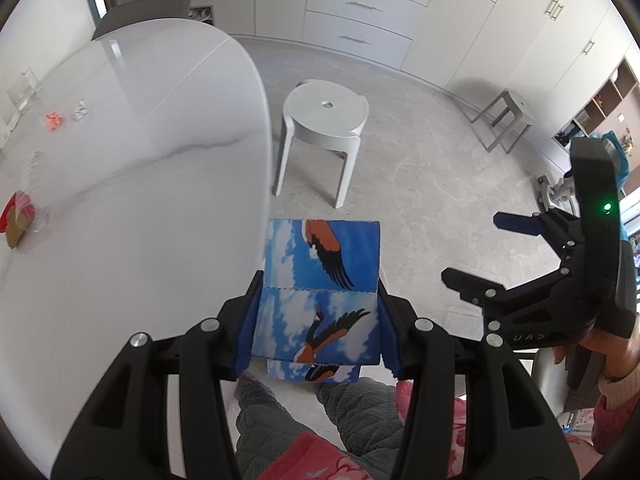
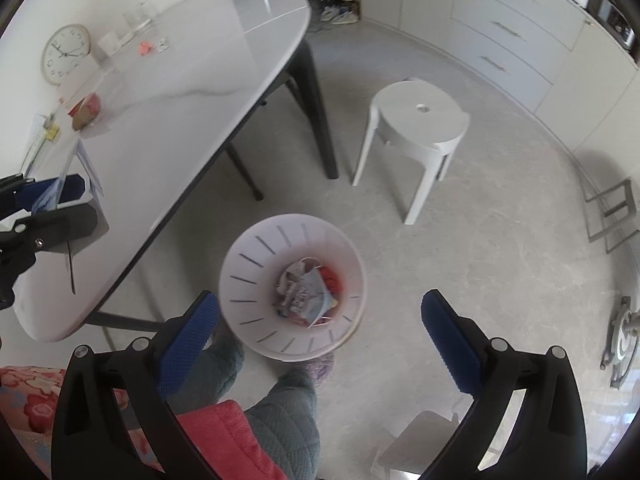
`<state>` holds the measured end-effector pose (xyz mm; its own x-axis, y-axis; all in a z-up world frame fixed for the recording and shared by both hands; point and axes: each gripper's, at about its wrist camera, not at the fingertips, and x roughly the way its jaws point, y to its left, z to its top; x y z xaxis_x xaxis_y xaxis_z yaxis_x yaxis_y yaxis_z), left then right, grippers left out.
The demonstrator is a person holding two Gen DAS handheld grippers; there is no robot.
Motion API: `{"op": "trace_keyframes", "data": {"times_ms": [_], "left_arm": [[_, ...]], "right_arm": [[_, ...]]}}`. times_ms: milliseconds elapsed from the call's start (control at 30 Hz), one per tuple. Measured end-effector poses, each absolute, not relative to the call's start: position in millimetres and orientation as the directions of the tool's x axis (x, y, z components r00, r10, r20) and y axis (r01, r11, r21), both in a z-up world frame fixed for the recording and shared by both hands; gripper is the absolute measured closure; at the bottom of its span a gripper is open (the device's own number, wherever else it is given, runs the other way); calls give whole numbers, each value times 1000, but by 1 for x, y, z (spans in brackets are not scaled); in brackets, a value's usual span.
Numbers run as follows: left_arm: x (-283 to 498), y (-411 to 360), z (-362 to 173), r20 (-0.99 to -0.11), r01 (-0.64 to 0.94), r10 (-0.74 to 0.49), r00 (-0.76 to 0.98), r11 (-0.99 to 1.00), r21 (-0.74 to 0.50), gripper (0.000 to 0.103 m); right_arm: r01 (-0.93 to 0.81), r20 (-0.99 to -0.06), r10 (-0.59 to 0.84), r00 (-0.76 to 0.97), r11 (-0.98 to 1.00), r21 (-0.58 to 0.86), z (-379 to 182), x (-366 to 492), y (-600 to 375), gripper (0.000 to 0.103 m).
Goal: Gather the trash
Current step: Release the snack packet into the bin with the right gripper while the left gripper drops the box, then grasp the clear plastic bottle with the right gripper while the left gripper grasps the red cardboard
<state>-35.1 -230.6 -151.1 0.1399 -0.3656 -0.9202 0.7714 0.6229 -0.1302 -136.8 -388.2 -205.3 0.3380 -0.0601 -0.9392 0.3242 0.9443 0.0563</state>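
My left gripper is shut on a blue packet printed with clouds and birds, its blue pads pressing both side edges, just off the white table's edge. The right wrist view shows that left gripper at the left border with the packet edge-on. My right gripper stands wide open with nothing between its fingers, high above a white slotted bin on the floor that holds crumpled wrappers. The same right gripper also shows open in the left wrist view.
On the table lie a pink scrap, a white scrap and a red and tan item. A round clock leans against the wall. A white stool stands on the floor past the bin. The person's legs are below.
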Motion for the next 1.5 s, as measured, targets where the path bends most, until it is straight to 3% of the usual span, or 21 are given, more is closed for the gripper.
{"op": "trace_keyframes", "data": {"times_ms": [67,133,300,1033,1500], "left_arm": [[-40,-236,-152,-919,778,-374,127,613,-142,50],[-44,-242,-154,-920,776,-374,119,613,-149,24],[-50,-248,-150,-917,775,-373,139,618,-134,8],[-27,-226,-146,-920,725,-350,178,679,-118,8],[87,-82,-129,-899,497,-253,358,866,-46,8]], "right_arm": [[338,-939,-74,336,940,47,-202,-144,-396,3],[354,-937,-87,337,935,40,-199,-150,-401,3],[394,-934,-112,338,918,33,-196,-162,-416,3],[353,-934,-85,348,935,47,-192,-124,-396,3],[127,-906,32,423,987,94,-172,16,-281,3]]}}
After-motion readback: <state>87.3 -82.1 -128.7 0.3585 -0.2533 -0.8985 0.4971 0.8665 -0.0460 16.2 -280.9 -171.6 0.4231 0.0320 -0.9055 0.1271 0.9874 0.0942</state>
